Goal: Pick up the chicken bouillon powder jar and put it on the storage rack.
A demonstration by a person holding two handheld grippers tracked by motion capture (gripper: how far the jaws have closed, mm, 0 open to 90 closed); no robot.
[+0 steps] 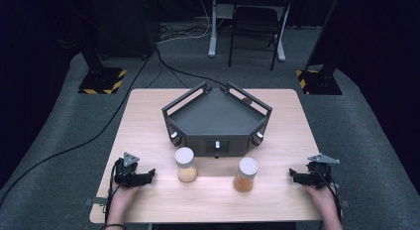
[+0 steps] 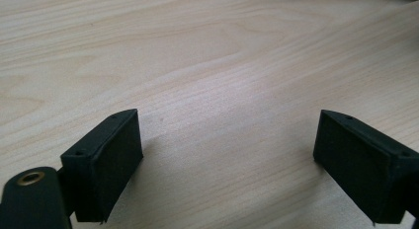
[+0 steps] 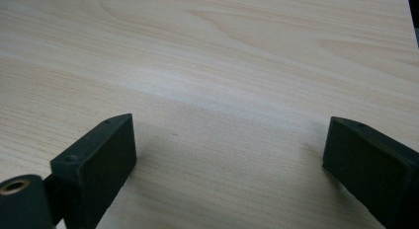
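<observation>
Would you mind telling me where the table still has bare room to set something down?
Bare wood lies along the table edges left and right of the dark tray, and the near strip between the left tool and right tool. It is crowded just before the tray, where two jars stand.

Table [image 1: 148, 116] centre-rear: angular tray [image 1: 216, 116] with raised rails. Before tray, two lidded jars upright on table, apart from each other: left jar [image 1: 185, 164] just before tray's front-left corner, right jar [image 1: 246, 174] slightly nearer person. Left gripper [image 1: 148, 174] on table near left edge, left of left jar, jaws wide apart. Right gripper [image 1: 293, 174] near right edge, right of right jar, jaws wide apart. Behind table on floor: chair [image 1: 255, 22], cables [image 1: 168, 66].
</observation>
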